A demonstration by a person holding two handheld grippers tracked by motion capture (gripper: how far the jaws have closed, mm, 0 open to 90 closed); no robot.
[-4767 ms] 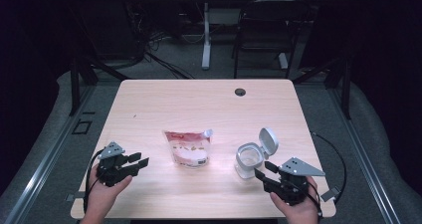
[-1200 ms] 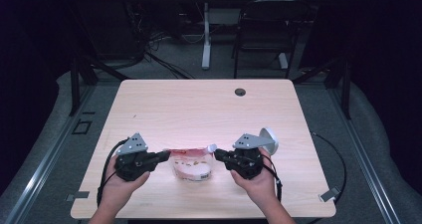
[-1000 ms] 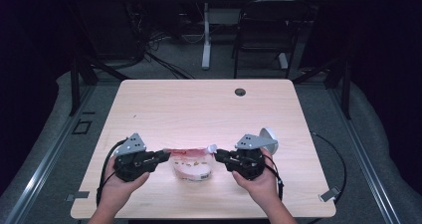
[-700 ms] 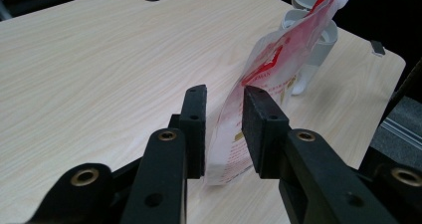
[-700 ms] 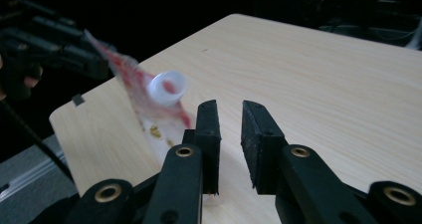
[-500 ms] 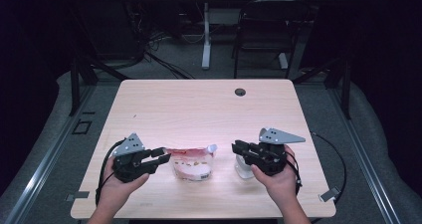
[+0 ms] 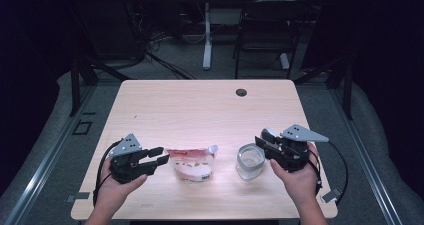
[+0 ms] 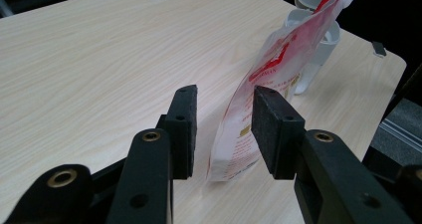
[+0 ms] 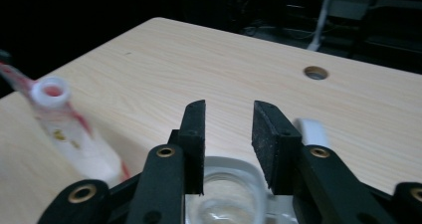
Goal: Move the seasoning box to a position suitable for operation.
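A: What had just changed?

B: Both sets of jaws had just been opening. The left gripper (image 7: 159, 160) had let go of the pouch (image 7: 192, 162); in the left gripper view the pouch's edge (image 8: 259, 114) stood between the pads without being pressed. The right gripper (image 7: 263, 144) had come off the pouch's spout end and moved right, released, hovering over the jar (image 7: 249, 160), with nothing between its jaws.

A: So what did that mean for the work?

B: I'd judge the pouch handling was over and the jar was next.

A: Where did the pouch stand?

B: Upright on the wooden counter (image 7: 200, 110), near the front edge, between the two grippers, just left of the jar.

A: Materials?

B: The pouch was thin, glossy red-and-white film with a white round spout (image 9: 50, 90), floppy and curved. The jar was clear, rigid, squarish with rounded corners, its white lid flipped open
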